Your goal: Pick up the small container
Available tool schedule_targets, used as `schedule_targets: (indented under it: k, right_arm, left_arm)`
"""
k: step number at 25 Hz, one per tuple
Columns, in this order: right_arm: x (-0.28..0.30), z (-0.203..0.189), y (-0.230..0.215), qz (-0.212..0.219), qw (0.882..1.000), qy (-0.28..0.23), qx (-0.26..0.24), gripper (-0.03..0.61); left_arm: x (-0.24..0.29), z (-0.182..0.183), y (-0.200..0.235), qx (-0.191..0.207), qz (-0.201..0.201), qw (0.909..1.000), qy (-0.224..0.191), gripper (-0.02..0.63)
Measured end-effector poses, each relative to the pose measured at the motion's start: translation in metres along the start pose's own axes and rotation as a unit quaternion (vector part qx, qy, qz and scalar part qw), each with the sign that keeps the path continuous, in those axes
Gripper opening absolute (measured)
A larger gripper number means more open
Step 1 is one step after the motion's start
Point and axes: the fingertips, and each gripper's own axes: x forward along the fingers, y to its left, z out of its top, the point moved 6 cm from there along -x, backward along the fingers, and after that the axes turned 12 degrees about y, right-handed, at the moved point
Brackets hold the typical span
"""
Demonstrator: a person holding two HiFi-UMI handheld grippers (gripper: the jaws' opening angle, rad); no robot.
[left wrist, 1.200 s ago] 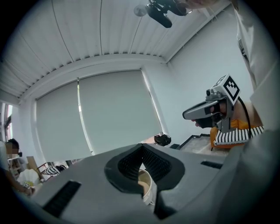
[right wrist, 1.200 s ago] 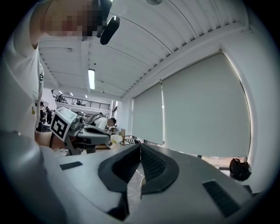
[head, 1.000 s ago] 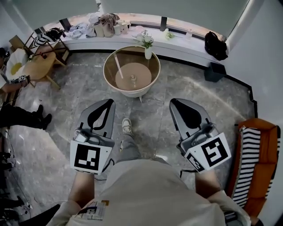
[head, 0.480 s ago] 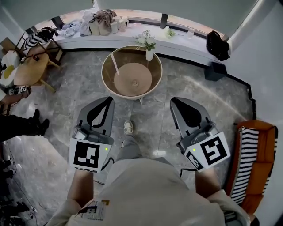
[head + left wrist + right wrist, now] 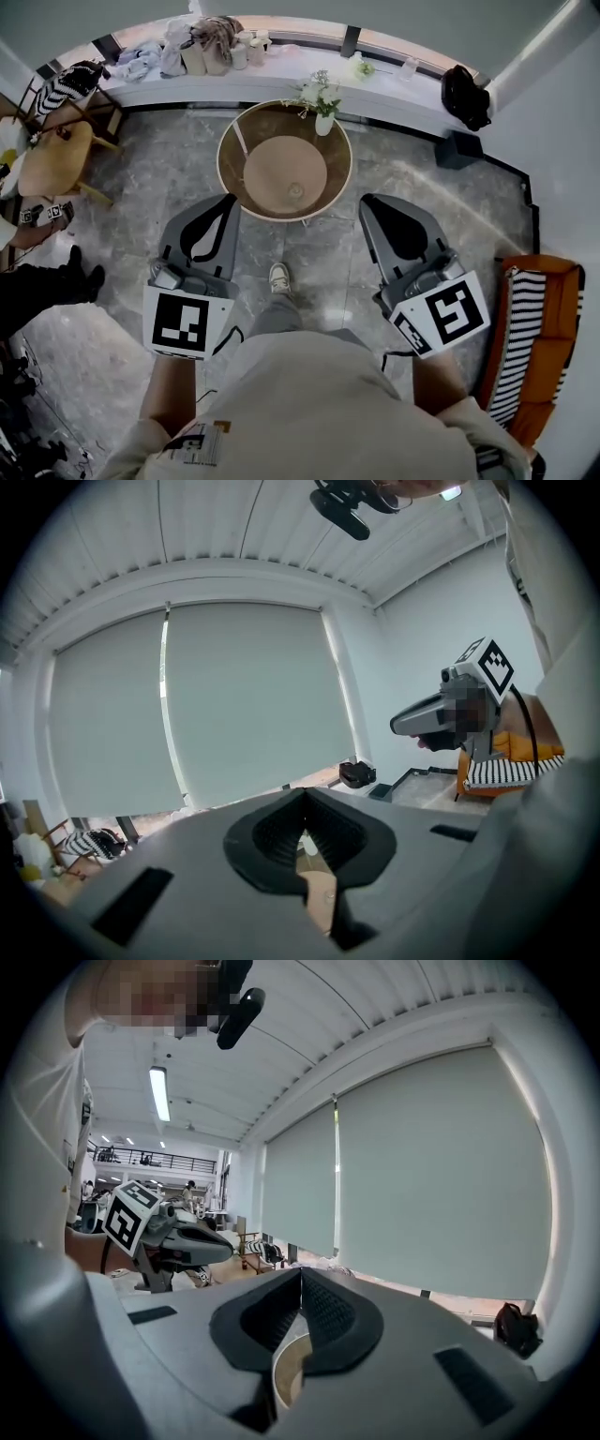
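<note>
I hold left hand-held gripper (image 5: 223, 204) and right hand-held gripper (image 5: 373, 204) shut, empty, low — small container (image 5: 296, 190) sits mid round desk (image 5: 228, 141), likely beyond reach.

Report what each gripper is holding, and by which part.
Nothing is held. The left gripper and the right gripper both have their jaws shut, with nothing between them.

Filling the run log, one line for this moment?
left gripper: shut, empty | right gripper: shut, empty | small container: on round table, untouched | phase: pre-grasp
</note>
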Motion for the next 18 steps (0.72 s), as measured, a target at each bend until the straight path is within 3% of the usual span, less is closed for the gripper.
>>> schedule_targets:
  k: [8,18]
  right_arm:
    - [0.065,0.029,-0.014,-0.02,1.0,0.0,0.008,0.008]
    - [0.102,0.033,-0.037,-0.03,0.999,0.013,0.017,0.008]
  left_arm:
    - [0.045,0.003,0.066,-0.003,-0.014,0.9999,-0.003,0.006]
    - [0.081,0.004,0.09,-0.001,-0.031,0.9995,0.0,0.006]
